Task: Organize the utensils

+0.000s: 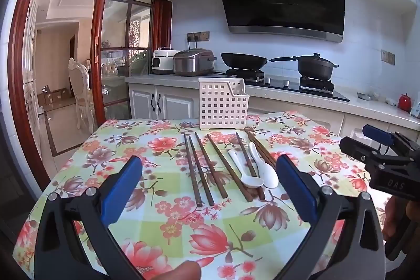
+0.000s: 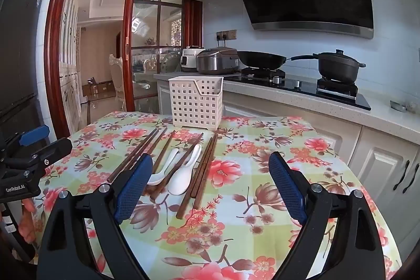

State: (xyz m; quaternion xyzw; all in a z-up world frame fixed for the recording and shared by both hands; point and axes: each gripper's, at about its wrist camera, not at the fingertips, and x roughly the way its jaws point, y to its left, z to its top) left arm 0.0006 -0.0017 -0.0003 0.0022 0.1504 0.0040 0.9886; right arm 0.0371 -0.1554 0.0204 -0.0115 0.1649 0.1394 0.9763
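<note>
A: Your left hand-held gripper point(image 1: 210, 176) hovers above the desk point(image 1: 136, 146) with its blue pads spread wide and nothing between them.

B: Just ahead of it lie the chopsticks point(image 1: 203, 169): dark brown, slender, fanned out side by side on the floral cloth. Some run under the spoons.

A: Two white ceramic spoons point(image 1: 262, 164), glossy, bowls toward you, handles pointing away. They lie toward that gripper's right pad, touching each other.

B: Beyond the utensils, farther ahead, stands the white basket point(image 1: 223, 106), upright, with square holes, at the desk's far edge.

A: Your right hand-held gripper point(image 2: 211, 179) is spread just as wide, gripping nothing. The spoons and chopsticks lie ahead toward its left pad; bare cloth lies under the right.
</note>
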